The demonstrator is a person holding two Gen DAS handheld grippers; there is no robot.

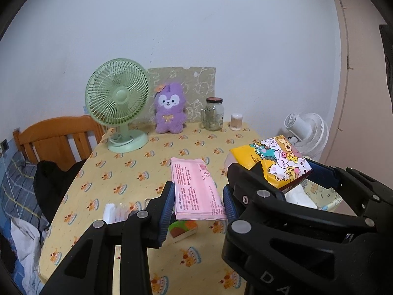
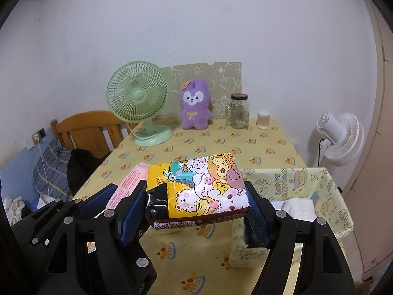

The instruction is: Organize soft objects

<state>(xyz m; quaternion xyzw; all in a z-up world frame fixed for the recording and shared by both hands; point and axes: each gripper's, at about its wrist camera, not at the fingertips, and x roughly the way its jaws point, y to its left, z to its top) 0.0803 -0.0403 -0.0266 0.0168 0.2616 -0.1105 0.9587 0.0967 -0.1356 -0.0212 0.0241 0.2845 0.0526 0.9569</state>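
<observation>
Pink flat tissue pack (image 1: 194, 189) with red print and a barcode, pinched at its two long sides between the blue ribbed pads of the left gripper (image 1: 199, 202), lifted clear above the yellow tablecloth with small cake motifs (image 1: 137, 157). Yellow cartoon-printed soft tissue pack (image 2: 199, 189) clamped across its width by the right gripper (image 2: 194, 210), jaws spread wide around it and pads pressing both ends — also held off the table, just to the right of the pink pack and slightly ahead of it. Below and right of that, at the table's near right corner, a pale yellow fabric storage box with cartoon print (image 2: 294, 186), open-topped, with a folded white cloth (image 2: 298, 205) inside. Under the pink pack on the cloth: a small green-and-orange carton (image 1: 183, 229) and a clear-wrapped white packet (image 1: 115, 212). Along the far edge by the wall — a pale green desk fan (image 1: 118, 103), a purple plush bunny with a yellow bow (image 1: 169, 110), upright, a glass jar with a dark lid (image 1: 213, 114) and a small tub of cotton swabs (image 1: 236, 122). Wooden chair back (image 1: 54, 137) at the table's left, white floor fan (image 2: 341, 137) beyond its right side.
</observation>
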